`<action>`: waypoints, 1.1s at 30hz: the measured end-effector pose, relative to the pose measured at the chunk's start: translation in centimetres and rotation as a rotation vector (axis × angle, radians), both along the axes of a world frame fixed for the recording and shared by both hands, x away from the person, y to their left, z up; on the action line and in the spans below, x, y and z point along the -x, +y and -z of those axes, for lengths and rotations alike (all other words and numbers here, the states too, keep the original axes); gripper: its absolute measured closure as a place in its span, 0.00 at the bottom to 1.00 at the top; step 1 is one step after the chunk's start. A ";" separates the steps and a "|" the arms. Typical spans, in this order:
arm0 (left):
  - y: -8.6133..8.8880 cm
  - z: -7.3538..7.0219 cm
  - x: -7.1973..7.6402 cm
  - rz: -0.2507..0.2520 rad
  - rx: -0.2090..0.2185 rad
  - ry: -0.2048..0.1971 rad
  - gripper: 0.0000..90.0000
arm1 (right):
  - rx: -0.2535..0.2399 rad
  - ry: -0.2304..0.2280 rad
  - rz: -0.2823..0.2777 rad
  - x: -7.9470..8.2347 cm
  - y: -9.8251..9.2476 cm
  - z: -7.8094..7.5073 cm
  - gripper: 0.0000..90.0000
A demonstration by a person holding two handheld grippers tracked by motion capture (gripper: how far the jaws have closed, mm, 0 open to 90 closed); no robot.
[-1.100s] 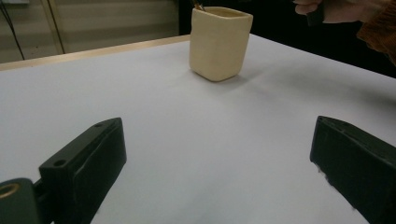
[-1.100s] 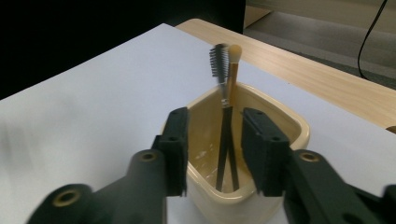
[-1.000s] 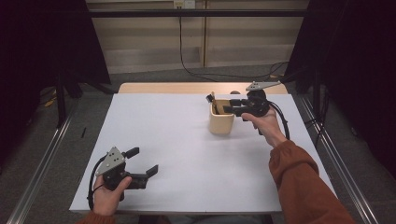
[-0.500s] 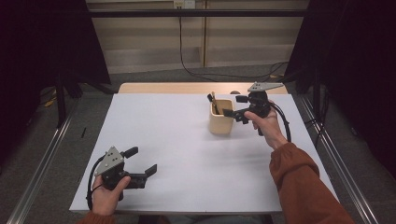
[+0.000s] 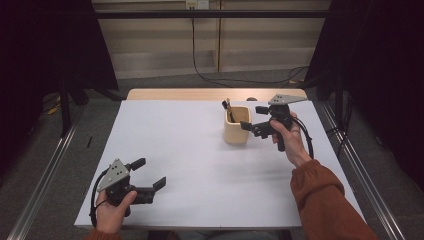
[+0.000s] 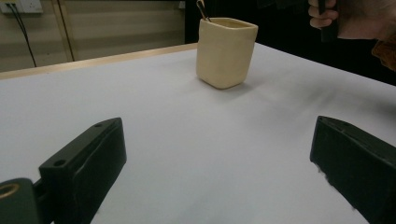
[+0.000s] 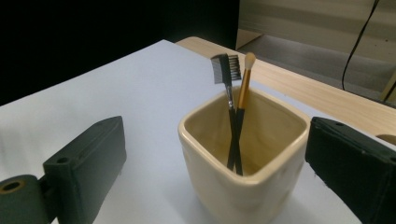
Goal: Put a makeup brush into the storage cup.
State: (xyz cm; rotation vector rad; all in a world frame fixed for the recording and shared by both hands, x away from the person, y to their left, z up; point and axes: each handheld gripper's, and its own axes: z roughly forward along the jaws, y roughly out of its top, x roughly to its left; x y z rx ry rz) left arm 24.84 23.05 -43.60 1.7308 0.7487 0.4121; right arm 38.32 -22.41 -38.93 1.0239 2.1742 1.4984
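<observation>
The cream, square-mouthed ceramic cup [image 5: 236, 126] stood at the far right part of the white-covered table [image 5: 190, 165], and in it leaned two slim makeup tools, crossed against the far wall: a dark-handled brow comb-brush [image 7: 225, 74] and a tan-tipped applicator with a golden handle [image 7: 246, 77]. Your right gripper [image 5: 252, 120] hung just beside the cup on its right, jaws pointed at it. The risk I saw from there was a knock: the black jaws sat level with the rim, so a careless draw-back or swing could have clipped the wall and tipped the cup or spilled the tools, which only leaned loosely. A low pass over the top could also have caught the protruding tool heads.

Its jaws had just been opening and stood wide, either side of the cup in the right gripper view, pressing on nothing. Your left gripper [image 5: 150, 180] rested near the table's front left edge, well apart from the cup, jaws wide and empty.
</observation>
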 end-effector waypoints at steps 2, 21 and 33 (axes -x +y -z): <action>0.0 0.0 0.0 0.000 -0.002 0.000 0.04 | -0.002 -0.003 0.010 0.4 -0.3 0.1 0.04; 0.1 -0.1 0.1 -0.011 0.003 -0.007 0.04 | -0.039 -0.025 0.049 3.9 -3.2 0.5 0.02; 0.3 -0.2 0.1 -0.022 0.009 -0.016 0.04 | -0.017 -0.053 0.074 6.6 -3.9 -0.1 0.00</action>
